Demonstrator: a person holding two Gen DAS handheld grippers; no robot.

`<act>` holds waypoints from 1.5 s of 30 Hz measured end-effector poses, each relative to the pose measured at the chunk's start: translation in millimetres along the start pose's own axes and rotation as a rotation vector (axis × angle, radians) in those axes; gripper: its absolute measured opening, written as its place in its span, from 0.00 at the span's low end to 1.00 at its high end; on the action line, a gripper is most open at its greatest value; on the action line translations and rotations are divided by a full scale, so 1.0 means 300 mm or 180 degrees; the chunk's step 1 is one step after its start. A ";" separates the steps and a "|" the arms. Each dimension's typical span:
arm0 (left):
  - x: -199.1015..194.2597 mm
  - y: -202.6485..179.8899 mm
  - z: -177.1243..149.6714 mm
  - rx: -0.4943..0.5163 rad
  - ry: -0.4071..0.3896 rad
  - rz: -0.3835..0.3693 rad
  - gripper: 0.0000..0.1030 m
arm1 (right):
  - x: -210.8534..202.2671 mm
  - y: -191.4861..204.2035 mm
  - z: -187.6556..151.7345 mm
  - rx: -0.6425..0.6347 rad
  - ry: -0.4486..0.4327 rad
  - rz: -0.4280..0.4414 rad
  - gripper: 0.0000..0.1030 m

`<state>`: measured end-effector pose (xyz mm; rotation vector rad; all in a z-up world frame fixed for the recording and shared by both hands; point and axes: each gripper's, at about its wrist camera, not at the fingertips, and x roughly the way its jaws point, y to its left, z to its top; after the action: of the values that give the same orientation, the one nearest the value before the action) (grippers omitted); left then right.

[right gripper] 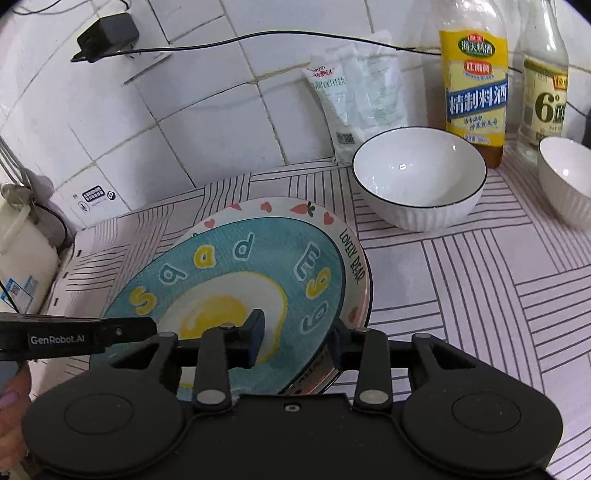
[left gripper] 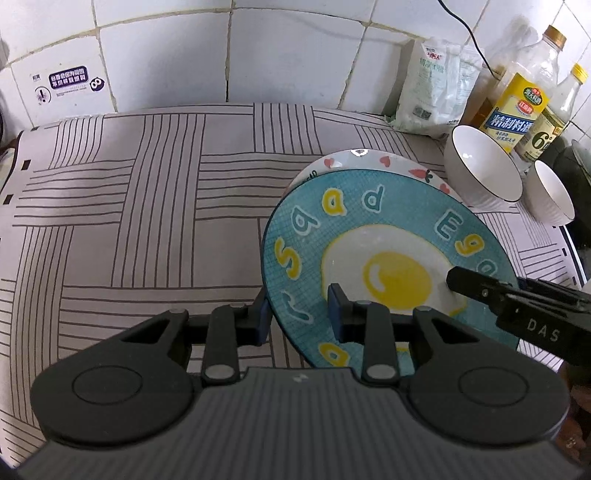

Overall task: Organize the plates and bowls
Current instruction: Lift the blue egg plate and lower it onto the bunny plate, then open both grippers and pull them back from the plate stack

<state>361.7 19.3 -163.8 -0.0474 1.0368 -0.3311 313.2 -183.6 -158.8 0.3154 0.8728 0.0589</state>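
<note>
A teal plate with a fried-egg picture (left gripper: 369,229) (right gripper: 236,273) lies on a white plate with hearts and carrots (left gripper: 373,157) (right gripper: 291,208). My left gripper (left gripper: 299,314) straddles the teal plate's left rim, one finger under, one on top; I cannot tell whether the pads press it. My right gripper (right gripper: 297,338) straddles the right rims of both plates the same way. Each gripper's finger shows in the other view, the right gripper at the right of the left wrist view (left gripper: 480,288) and the left gripper at the left of the right wrist view (right gripper: 122,330). Two white bowls (right gripper: 419,177) (right gripper: 567,177) stand upright behind, to the right.
Patterned mat (left gripper: 147,206) covers the counter. Against the tiled wall stand a salt bag (right gripper: 354,96), a cooking wine bottle (right gripper: 474,81) and a vinegar bottle (right gripper: 545,85). A cable and charger (right gripper: 107,35) hang on the wall. A white jug (right gripper: 22,251) is far left.
</note>
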 end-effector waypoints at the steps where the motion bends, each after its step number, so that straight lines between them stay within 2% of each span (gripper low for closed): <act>1: 0.006 0.003 0.002 -0.0042 0.0021 -0.0026 0.29 | -0.001 0.007 -0.002 -0.0026 -0.0042 -0.0063 0.40; 3: 0.018 0.008 0.004 -0.0143 0.0036 -0.0054 0.29 | -0.002 0.025 -0.009 -0.0111 -0.0128 -0.0156 0.46; 10: 0.010 0.009 0.004 -0.0320 0.0134 0.0003 0.25 | -0.007 0.069 -0.016 -0.0267 -0.0248 -0.0415 0.51; 14: -0.006 -0.011 -0.004 -0.0196 0.0274 0.0064 0.25 | -0.030 0.095 -0.028 -0.0519 -0.0264 -0.0485 0.50; 16: -0.008 -0.018 -0.003 -0.0190 0.0296 0.0096 0.25 | -0.042 0.089 -0.038 -0.0486 -0.0276 -0.0472 0.49; 20: 0.006 -0.021 0.003 -0.0280 0.0483 0.0048 0.21 | -0.040 0.102 -0.050 -0.0556 -0.0276 -0.0752 0.50; 23: -0.002 -0.036 -0.006 -0.0252 0.0441 0.0109 0.21 | -0.028 0.092 -0.062 -0.0616 -0.0290 -0.0823 0.50; 27: -0.026 -0.069 -0.024 0.0021 0.0405 0.0252 0.21 | -0.018 0.145 -0.090 -0.0959 -0.0271 -0.1003 0.50; 31: -0.044 -0.065 -0.028 -0.0018 0.0418 0.0226 0.21 | -0.059 0.132 -0.102 -0.0722 -0.0263 -0.0822 0.49; 36: -0.086 -0.092 -0.055 0.0061 0.0340 0.0259 0.20 | -0.155 0.107 -0.127 -0.0523 -0.0318 -0.0736 0.49; 41: -0.130 -0.126 -0.084 0.0129 0.0384 0.0086 0.20 | -0.271 0.082 -0.146 -0.0436 -0.0404 -0.0754 0.49; 45: -0.187 -0.182 -0.106 0.0313 0.0414 -0.0055 0.20 | -0.369 0.054 -0.147 -0.0376 -0.0420 -0.0704 0.49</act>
<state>295.2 -12.4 -122.5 0.0544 1.1481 -0.4046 209.7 -177.1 -98.0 0.1096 0.7650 -0.1141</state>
